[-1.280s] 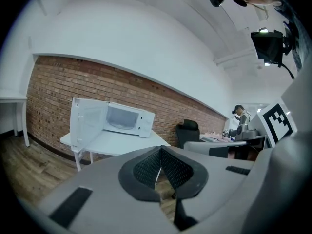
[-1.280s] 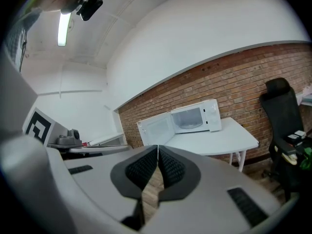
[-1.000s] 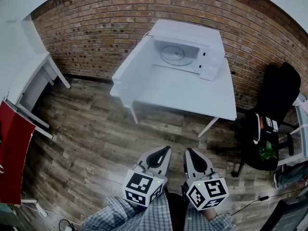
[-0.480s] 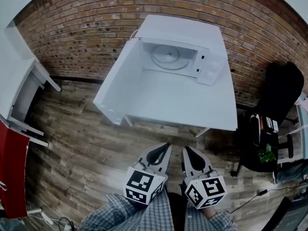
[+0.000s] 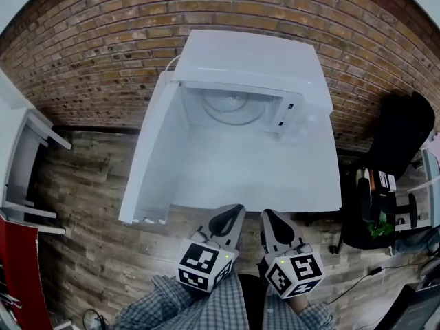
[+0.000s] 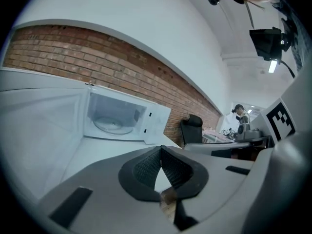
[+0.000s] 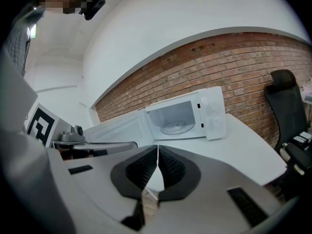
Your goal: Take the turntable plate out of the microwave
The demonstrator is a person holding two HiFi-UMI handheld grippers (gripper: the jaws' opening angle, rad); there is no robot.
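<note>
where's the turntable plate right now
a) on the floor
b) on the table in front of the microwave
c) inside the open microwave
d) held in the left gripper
c: the turntable plate lies flat inside the microwave, whose door is swung open to the side.

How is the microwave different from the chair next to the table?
The microwave is white; the chair is black. The microwave sits up on the table; the chair stands on the floor at the table's right. The microwave has its door swung open; the chair has no door. Both are near the brick wall.
</note>
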